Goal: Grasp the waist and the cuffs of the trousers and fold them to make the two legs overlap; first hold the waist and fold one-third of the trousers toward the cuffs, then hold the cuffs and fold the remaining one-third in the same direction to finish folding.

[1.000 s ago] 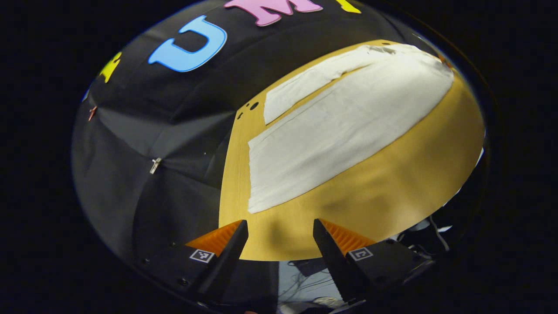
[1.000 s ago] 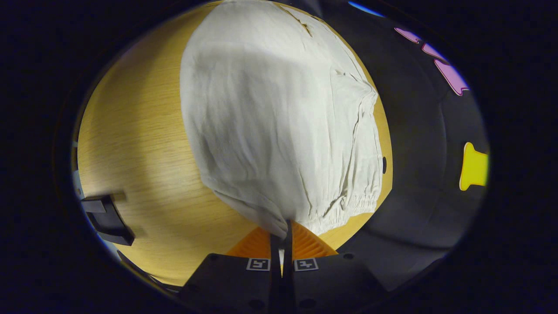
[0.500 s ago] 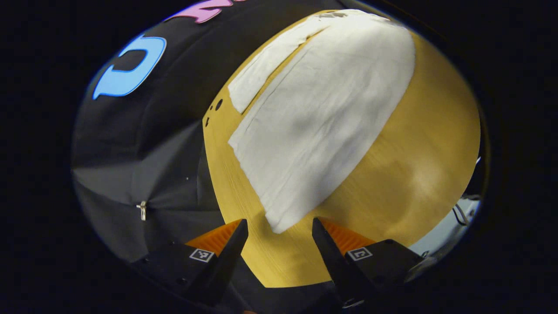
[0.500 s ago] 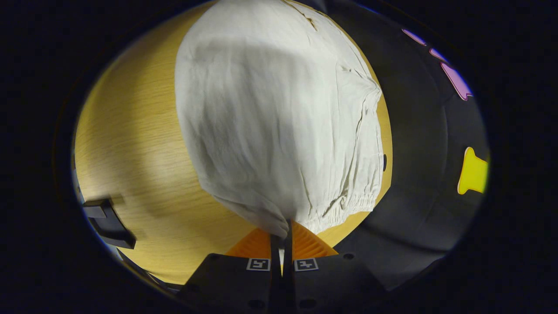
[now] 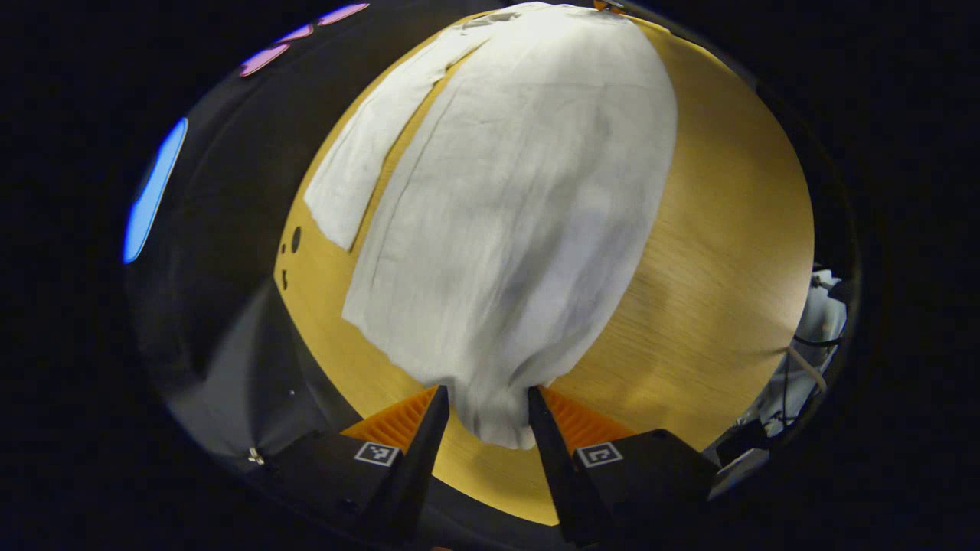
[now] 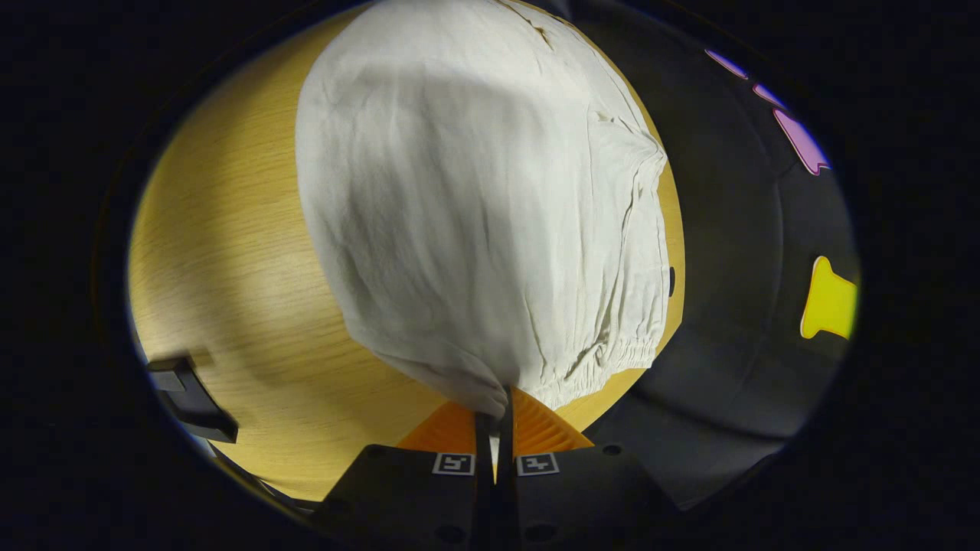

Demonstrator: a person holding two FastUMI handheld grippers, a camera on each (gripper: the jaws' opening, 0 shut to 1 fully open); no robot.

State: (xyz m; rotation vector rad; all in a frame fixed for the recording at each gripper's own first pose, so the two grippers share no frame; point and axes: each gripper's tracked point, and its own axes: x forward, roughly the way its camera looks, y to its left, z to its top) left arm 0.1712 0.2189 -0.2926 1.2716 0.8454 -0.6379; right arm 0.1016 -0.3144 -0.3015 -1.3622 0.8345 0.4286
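White trousers (image 5: 521,191) lie flat along a wooden table (image 5: 727,229), the far leg (image 5: 360,176) spread apart from the near one. In the left gripper view, the near leg's cuff corner sits between the fingers of my left gripper (image 5: 484,409), which is open around the cloth with a wide gap. In the right gripper view, the trousers (image 6: 475,214) stretch away from me, their elastic waist (image 6: 612,360) bunched at the near end. My right gripper (image 6: 494,409) is shut on the waist's near corner, and the cloth there is pulled up into a small peak.
The booth's black cloth wall runs along the table's far side. Small holes (image 5: 295,239) mark the tabletop near the far cuff. Cables (image 5: 811,344) hang past the table's edge. A black block (image 6: 187,398) sits at the table's near left edge in the right gripper view.
My left gripper swung in over the table to the near cuff; the cuff corner now lies between its fingers, which have narrowed slightly. The right gripper stays shut on the waist.
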